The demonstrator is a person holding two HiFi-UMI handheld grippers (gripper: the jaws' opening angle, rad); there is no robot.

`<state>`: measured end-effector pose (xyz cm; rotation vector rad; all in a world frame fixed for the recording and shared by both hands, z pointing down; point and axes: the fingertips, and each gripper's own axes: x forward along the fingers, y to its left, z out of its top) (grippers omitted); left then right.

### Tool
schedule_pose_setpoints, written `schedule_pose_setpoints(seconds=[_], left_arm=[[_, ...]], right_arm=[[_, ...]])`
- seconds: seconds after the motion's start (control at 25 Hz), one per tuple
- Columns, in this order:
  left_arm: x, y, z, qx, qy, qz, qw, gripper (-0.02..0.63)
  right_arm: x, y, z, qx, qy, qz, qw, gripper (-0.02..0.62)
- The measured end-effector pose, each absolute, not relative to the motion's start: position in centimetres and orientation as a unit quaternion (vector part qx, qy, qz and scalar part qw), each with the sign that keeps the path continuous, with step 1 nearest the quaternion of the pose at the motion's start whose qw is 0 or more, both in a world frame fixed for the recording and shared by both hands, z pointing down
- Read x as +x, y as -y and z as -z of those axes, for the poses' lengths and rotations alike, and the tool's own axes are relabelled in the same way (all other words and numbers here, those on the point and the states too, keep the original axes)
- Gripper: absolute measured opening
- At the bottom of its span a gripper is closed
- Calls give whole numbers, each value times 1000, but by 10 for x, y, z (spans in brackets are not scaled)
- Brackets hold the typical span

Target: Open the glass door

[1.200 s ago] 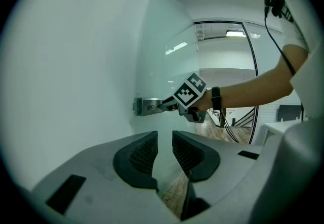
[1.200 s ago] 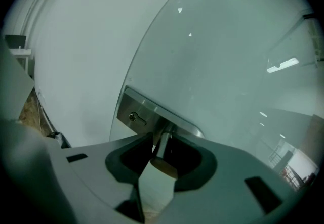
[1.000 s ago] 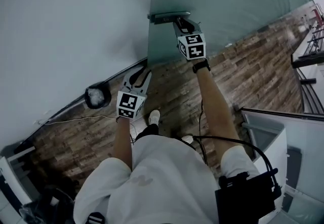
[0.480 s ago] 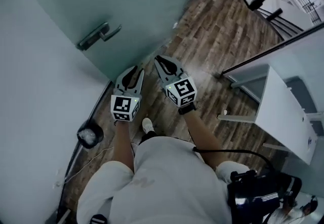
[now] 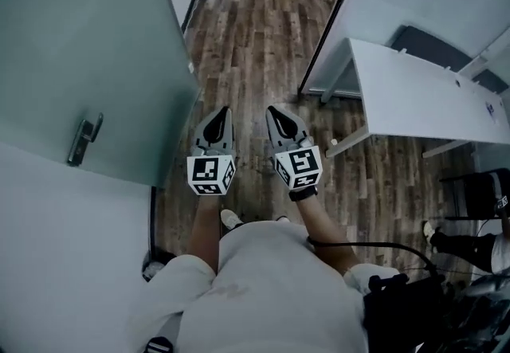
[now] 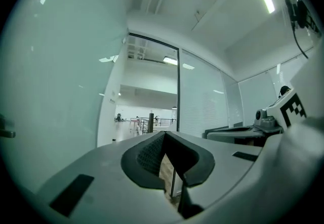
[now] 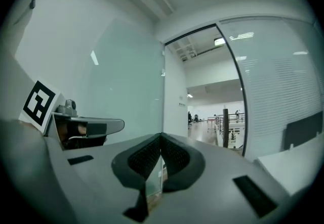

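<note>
Left gripper (image 5: pixel 221 114) and right gripper (image 5: pixel 276 112), lower centre: jaws just closed tight, nothing between them. Glass door (image 5: pixel 96 41) stands swung open, upper left, apart from both. Likely heavy, rigid, slick pane; best taken by the lever handle (image 5: pixel 84 139), left edge.

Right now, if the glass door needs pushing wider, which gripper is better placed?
Left, probably: the left gripper is nearer the glass door and its handle; the right gripper is farther off. Both have just closed on nothing.
</note>
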<state>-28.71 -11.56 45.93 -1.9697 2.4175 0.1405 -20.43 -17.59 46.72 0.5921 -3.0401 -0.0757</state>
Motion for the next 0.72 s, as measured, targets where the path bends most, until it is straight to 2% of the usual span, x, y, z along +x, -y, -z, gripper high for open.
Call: schedule_pose_setpoints(seconds=[0.28, 0.72], left_arm=[[-170, 180, -436, -673, -739, -25, 16, 3], [-114, 191, -442, -689, -723, -47, 19, 3]], right_arm=[[-90, 230, -433, 251, 968, 12, -10, 3], [-44, 239, -455, 269, 963, -10, -8, 3]])
